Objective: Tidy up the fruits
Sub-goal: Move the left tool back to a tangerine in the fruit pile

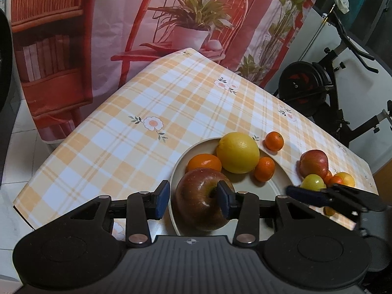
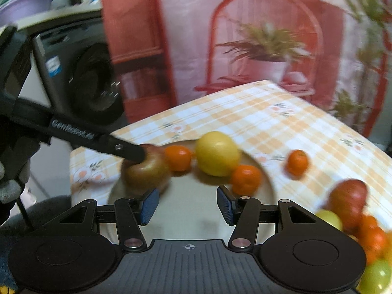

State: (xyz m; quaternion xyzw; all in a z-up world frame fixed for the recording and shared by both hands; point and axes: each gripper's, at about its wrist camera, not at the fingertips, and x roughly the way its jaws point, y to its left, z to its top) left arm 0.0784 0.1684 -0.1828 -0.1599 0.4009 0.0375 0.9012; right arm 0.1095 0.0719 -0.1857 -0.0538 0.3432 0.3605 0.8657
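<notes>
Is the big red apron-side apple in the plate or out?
In: the big red apple sits on the plate, by the oranges and the lemon.

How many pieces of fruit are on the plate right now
4 on the plate: red apple at the front, orange behind it, big yellow fruit at the back, small mandarin to its right.

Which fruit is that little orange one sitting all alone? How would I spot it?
Start at the checked tablecloth and find the pale round plate holding the big yellow citrus. Just past the plate's far rim, directly on the cloth, lies a small mandarin. Unlike the other mandarins, it is neither on the plate nor in the fruit pile further right, and touches nothing.
</notes>
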